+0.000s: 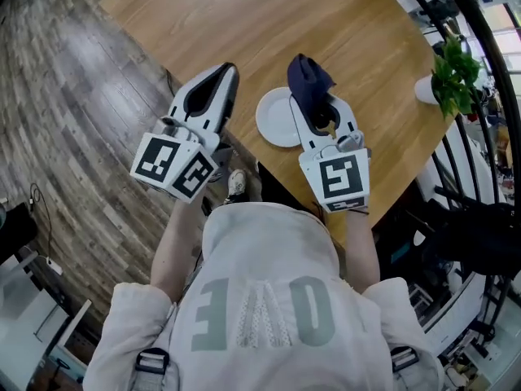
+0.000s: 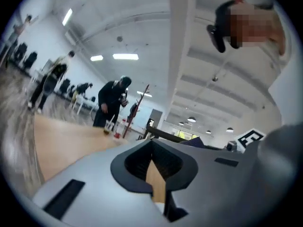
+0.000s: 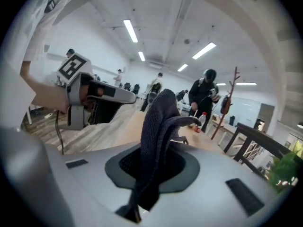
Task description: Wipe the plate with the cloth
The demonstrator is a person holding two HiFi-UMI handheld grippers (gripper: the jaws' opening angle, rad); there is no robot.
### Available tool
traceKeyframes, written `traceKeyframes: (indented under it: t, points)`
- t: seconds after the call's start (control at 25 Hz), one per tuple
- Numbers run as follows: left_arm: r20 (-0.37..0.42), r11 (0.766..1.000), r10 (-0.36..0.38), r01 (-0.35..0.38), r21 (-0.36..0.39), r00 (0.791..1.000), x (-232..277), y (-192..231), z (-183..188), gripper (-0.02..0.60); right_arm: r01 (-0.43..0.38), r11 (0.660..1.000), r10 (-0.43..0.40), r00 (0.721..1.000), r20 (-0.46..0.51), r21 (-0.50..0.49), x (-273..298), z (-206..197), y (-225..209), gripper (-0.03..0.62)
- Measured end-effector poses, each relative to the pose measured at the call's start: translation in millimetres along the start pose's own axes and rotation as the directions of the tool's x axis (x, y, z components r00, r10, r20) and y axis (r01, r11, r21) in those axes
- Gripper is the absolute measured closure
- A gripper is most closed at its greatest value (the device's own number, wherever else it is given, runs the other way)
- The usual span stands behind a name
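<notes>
A white plate (image 1: 273, 120) lies near the front edge of the round wooden table (image 1: 244, 23). My right gripper (image 1: 314, 98) hovers over the plate's right side, shut on a dark blue cloth (image 1: 308, 80) that sticks up out of its jaws. In the right gripper view the cloth (image 3: 158, 122) stands up between the closed jaws of that gripper (image 3: 154, 157). My left gripper (image 1: 225, 72) is raised to the left of the plate, over the table's edge. Its jaws are shut with nothing between them, as the left gripper view (image 2: 154, 145) also shows.
A green plant in a white pot (image 1: 450, 76) stands at the table's right edge. Dark railing and chairs (image 1: 472, 218) are to the right, with wood floor (image 1: 73, 137) to the left. A person (image 2: 111, 100) stands at a far table.
</notes>
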State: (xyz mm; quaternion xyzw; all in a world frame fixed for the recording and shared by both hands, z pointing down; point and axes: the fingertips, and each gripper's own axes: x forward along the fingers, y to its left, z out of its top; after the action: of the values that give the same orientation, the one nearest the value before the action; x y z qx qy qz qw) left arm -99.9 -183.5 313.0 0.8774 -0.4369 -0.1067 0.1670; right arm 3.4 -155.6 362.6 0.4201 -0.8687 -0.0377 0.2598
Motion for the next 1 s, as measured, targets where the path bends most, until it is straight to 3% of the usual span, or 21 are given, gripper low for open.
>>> traceKeyframes:
  t: [0.12,0.24,0.32,0.52,0.72,0.88,1.0]
  points:
    - [0.101,0.971,-0.015,-0.010,0.238,0.995,5,-25,40,0.574,0.121,0.984,-0.140,0.978,0.155,0.127,-23,33,-26,0.537]
    - [0.166,0.943,-0.036,-0.022,0.333,0.986,2,-45,57,0.574,0.165,0.949,-0.227,0.948,0.222,0.267,-44,36,-42,0.537]
    - [0.182,0.930,-0.029,-0.041,0.366,0.983,1,-50,58,0.574,0.193,0.926,-0.276,0.933,0.231,0.325,-56,30,-48,0.537]
    - [0.122,0.914,-0.049,-0.005,0.407,0.991,7,-57,43,0.574,0.285,0.903,-0.346,0.926,0.150,0.323,-71,1,-46,0.537]
    - [0.099,0.905,-0.043,-0.003,0.424,0.994,7,-54,39,0.574,0.310,0.875,-0.353,0.934,0.051,0.371,-71,-30,-34,0.537]
    - [0.096,0.893,-0.023,-0.023,0.449,0.995,3,-47,42,0.574,0.305,0.877,-0.338,0.941,0.027,0.372,-70,-39,-25,0.537]
    - [0.076,0.898,-0.011,-0.023,0.440,0.997,3,-43,38,0.574,0.306,0.876,-0.339,0.941,0.024,0.372,-69,-37,-24,0.537]
